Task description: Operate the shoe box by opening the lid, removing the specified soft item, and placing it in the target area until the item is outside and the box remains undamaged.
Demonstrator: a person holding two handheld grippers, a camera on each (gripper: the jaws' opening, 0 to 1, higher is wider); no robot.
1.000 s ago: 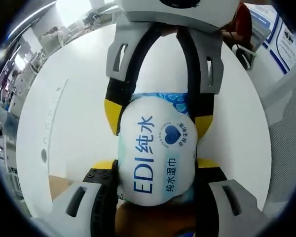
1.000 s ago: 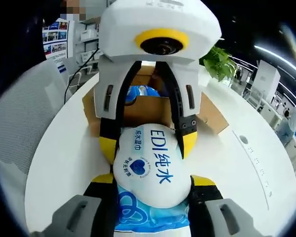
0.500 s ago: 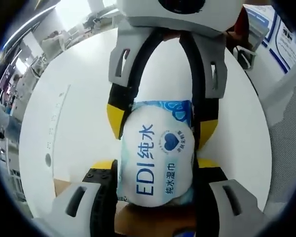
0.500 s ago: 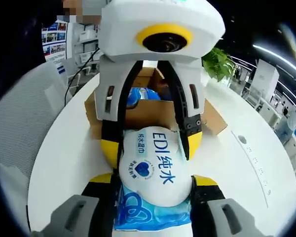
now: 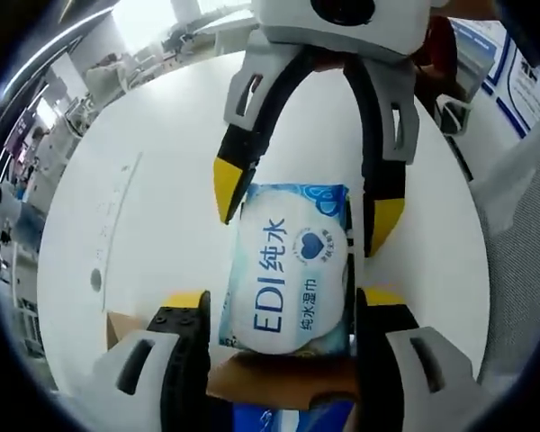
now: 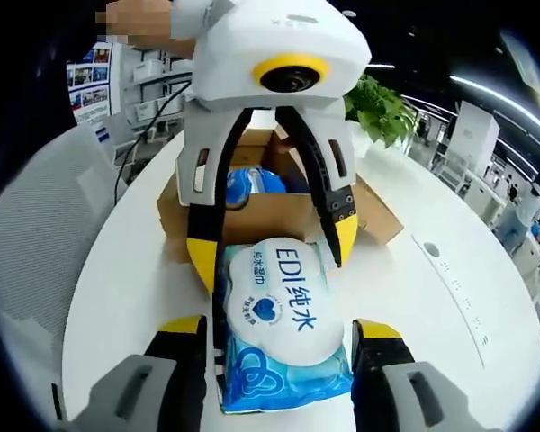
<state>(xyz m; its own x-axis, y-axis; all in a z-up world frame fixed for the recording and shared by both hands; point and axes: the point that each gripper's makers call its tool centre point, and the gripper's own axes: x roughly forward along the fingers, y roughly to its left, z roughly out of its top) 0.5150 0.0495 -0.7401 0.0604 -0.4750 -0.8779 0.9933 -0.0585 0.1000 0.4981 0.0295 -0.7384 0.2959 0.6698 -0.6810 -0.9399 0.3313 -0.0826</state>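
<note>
White round table [image 5: 144,225] — wet-wipes pack [image 5: 288,270] lies flat on it, just outside the open shoe box [image 6: 252,211]. Left gripper [image 6: 270,256] and right gripper [image 6: 274,337] face each other, jaws spread, straddling opposite ends — pack's long axis runs between them, unclamped.

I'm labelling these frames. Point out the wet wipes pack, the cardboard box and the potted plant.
wet wipes pack [image 6: 279,301], right gripper view, white label.
cardboard box [image 6: 261,214], right gripper view, front wall.
potted plant [image 6: 382,112], right gripper view, leaves.

Wet wipes pack [image 6: 283,337] flat on white bench [image 6: 126,297], between right claw [image 6: 283,328] jaws, both spread wide. Left claw [image 6: 272,243] opposite, yellow tips just beside pack's far corners. Open cardboard box [image 6: 252,211] behind, another blue pack [image 6: 247,183] inside.
</note>
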